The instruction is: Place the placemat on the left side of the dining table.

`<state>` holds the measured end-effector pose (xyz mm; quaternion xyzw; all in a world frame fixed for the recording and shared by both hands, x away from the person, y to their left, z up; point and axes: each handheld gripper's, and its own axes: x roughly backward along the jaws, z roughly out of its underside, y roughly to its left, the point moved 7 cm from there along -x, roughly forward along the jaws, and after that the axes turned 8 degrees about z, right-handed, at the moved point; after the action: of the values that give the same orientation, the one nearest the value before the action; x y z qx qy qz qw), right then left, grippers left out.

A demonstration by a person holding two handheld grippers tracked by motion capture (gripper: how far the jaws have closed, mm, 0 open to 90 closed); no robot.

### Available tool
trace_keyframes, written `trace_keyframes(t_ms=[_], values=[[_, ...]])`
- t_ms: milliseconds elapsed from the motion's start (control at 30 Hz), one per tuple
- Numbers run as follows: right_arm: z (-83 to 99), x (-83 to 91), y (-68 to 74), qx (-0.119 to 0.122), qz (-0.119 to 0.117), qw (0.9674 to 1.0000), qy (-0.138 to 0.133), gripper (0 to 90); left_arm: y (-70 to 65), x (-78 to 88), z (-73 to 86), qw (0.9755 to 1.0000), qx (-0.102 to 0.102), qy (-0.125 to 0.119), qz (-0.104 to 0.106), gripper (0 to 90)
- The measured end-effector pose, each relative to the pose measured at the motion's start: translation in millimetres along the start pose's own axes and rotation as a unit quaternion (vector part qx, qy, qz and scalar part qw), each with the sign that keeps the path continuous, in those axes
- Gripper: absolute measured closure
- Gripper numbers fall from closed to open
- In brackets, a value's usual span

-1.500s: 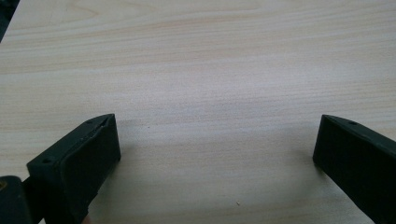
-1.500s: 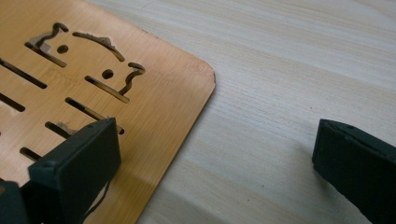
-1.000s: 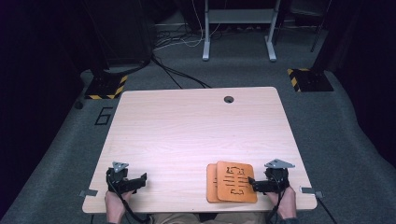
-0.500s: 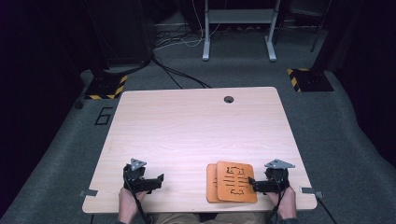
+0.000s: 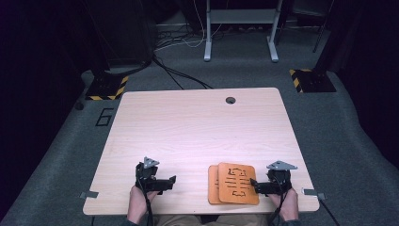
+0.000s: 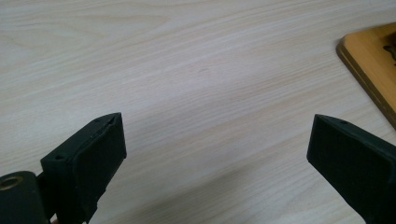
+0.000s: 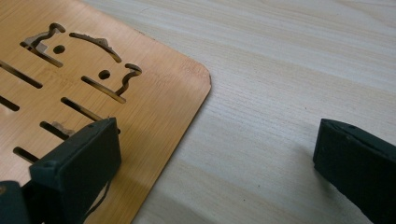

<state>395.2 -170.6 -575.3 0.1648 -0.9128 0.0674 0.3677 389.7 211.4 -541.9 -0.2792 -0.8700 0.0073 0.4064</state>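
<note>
My left gripper (image 5: 162, 181) has slid right across the frame's bottom toward the stacked wooden trivets (image 5: 234, 183); both it and my right gripper (image 5: 256, 184) gape wide, ready to grasp.

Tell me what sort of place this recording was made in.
Probably a lab or recording studio, not a home: a bare wooden table stands on grey carpet amid dark surroundings, cables run across the floor, and yellow-and-black hazard-striped bases flank it. A metal stand sits behind.
</note>
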Motion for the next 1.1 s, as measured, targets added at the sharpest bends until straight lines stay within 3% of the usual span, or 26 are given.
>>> trace_keyframes(t_ms=[367, 433, 533, 767, 933, 1100], values=[[0.0, 0.0, -0.1, -0.001, 0.001, 1.0000, -0.001, 0.2, -29.4, -12.9, -13.4, 0.9990, -0.018, 0.009, 0.039, 5.9], [0.1, 0.0, -0.3, 0.000, 0.001, 1.0000, -0.001, 0.2, -32.2, -14.5, -15.0, 0.9991, -0.013, 0.004, 0.039, 5.9], [0.1, 0.0, -0.3, 0.000, 0.001, 1.0000, -0.001, 0.2, -36.8, -17.6, -17.3, 0.9987, -0.020, 0.014, 0.044, 6.4], [0.0, -0.1, -0.6, 0.001, 0.001, 1.0000, -0.002, 0.3, -51.5, -24.2, -23.2, 0.9975, -0.027, 0.019, 0.063, 5.6], [0.0, -0.1, -0.7, 0.001, 0.002, 1.0000, -0.002, 0.3, -63.5, -32.0, -27.7, 0.9957, -0.043, 0.028, 0.077, 5.6], [0.0, -0.1, -0.7, 0.000, 0.002, 1.0000, -0.002, 0.4, -73.2, -39.6, -30.2, 0.9943, -0.042, 0.034, 0.092, 5.5]])
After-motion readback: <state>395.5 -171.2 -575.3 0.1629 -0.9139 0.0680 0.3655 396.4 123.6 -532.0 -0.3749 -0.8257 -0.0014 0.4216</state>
